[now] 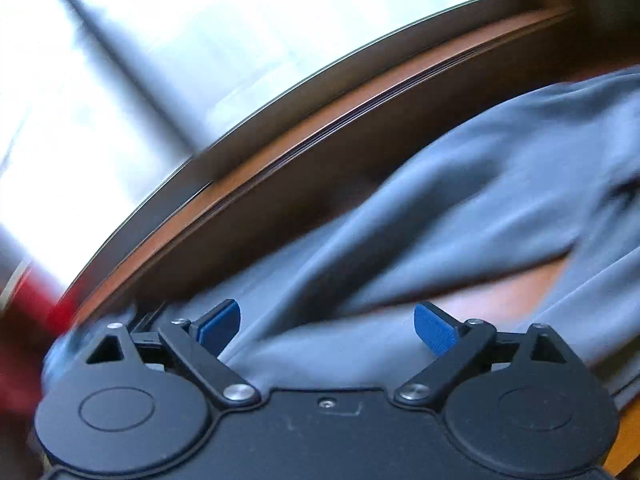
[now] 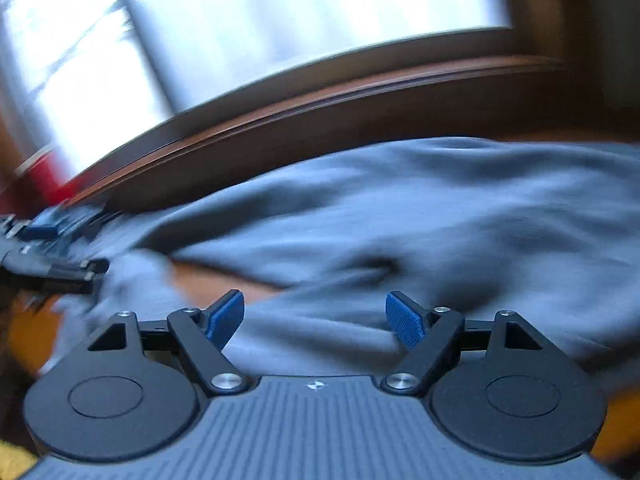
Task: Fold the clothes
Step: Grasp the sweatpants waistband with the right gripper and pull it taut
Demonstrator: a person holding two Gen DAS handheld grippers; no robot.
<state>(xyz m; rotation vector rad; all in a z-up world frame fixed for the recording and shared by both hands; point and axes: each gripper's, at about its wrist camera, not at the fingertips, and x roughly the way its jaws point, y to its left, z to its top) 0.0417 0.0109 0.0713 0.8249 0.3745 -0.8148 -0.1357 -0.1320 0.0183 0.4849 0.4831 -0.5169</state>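
While both pictures are smeared, the nearest things read clearly enough: the left gripper (image 1: 327, 326) has its fingers (image 1: 219, 326) spread wide with nothing pinched between the blue pads, only grey cloth lying loose underneath them. The right gripper (image 2: 315, 320) stands much the same, fingers (image 2: 405, 322) well apart and gripping nothing.

Just beyond them the grey garment (image 2: 400, 216) lies rumpled across the orange-brown tabletop (image 1: 492, 300), with a bare patch of wood showing through a gap in the folds. In the right wrist view the other gripper appears at the left edge, down beside the cloth's near corner.

I reckon the risk is this: with neither hand holding the cloth, a bunched layer may stay creased, and a fold made over it would come out crooked. A grab taken in haste could also catch two layers at once or miss the hem altogether.

Farther back runs the raised wooden edge (image 2: 320, 108), and behind it a bright window (image 1: 200, 40); something red (image 2: 52, 184) sits at the far left, too blurred to name.
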